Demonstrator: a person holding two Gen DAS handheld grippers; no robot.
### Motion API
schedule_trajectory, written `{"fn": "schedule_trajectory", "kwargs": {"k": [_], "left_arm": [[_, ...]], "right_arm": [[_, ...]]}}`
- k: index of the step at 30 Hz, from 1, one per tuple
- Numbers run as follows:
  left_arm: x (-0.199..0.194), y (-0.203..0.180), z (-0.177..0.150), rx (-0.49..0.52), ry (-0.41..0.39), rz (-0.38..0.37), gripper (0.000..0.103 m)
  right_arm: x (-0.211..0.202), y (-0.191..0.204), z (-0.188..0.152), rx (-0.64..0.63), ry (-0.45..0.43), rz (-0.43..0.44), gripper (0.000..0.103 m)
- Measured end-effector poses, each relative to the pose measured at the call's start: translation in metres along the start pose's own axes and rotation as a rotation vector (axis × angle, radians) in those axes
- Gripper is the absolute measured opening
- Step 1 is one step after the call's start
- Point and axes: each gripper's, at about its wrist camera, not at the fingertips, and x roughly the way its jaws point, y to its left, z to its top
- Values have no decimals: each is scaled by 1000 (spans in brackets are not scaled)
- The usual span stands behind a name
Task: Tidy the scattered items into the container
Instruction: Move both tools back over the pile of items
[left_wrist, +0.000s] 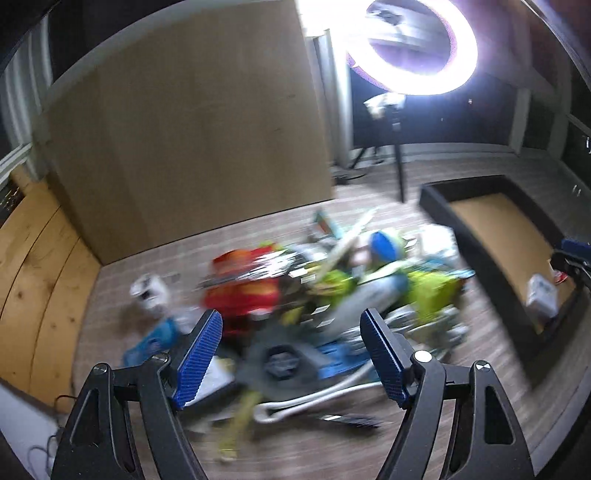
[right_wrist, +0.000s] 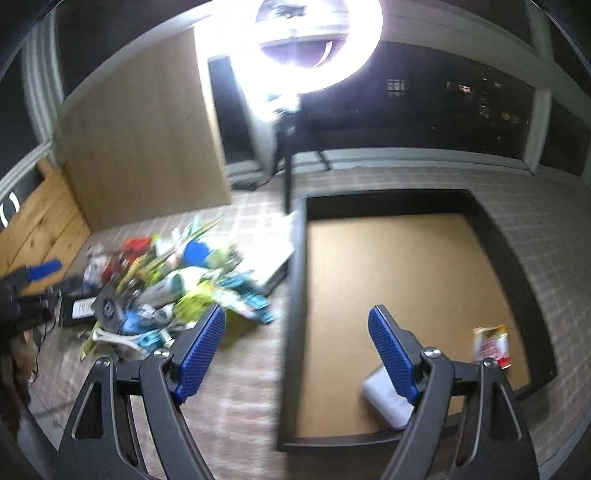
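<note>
The container (right_wrist: 406, 199) is a shallow, black-walled rectangular tray with a tan bottom, lying on the patterned carpet floor (right_wrist: 236, 406). Only two things are in it, both near its close end: a white box (right_wrist: 384, 402) lying tilted, partly hidden behind the right gripper (right_wrist: 295, 354), and a small red, white and yellow packet (right_wrist: 491, 345) beside the tray's right wall. The rest of the tan bottom is bare. In the left wrist view the same tray (left_wrist: 480, 251) sits at the right with the white box (left_wrist: 542, 302) inside it. The scattered items (right_wrist: 173, 288) lie in a heap on the carpet just left of the tray, outside it; motion blur hides most detail, but red, lime-green, teal and blue packaging show, along with a white hanger-like loop (left_wrist: 314, 397) and a dark round-centred piece (left_wrist: 282, 363). A flat white box (right_wrist: 275, 254) lies between the heap and the tray's left wall. The left gripper (left_wrist: 291, 356) hangs over the heap, its jaws wide with nothing gripped. The right gripper's jaws are also wide and hold nothing, spanning the tray's left wall. A ring light (right_wrist: 295, 40) glares behind.
</note>
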Motion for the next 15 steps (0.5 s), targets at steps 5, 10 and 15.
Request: {"fn": "schedule_trajectory", "kwargs": {"k": [5,10,15], "left_arm": [[9,39,-12,2,10,10,75],[20,45,-12,1,7,-27,75],[33,29,-2,40,-10,-67,75]], "right_arm": [[15,45,-21,-22,50,52,79],[27,72,-27,-51,74,65,79],[36,88,-10,-93,51,54,78]]}}
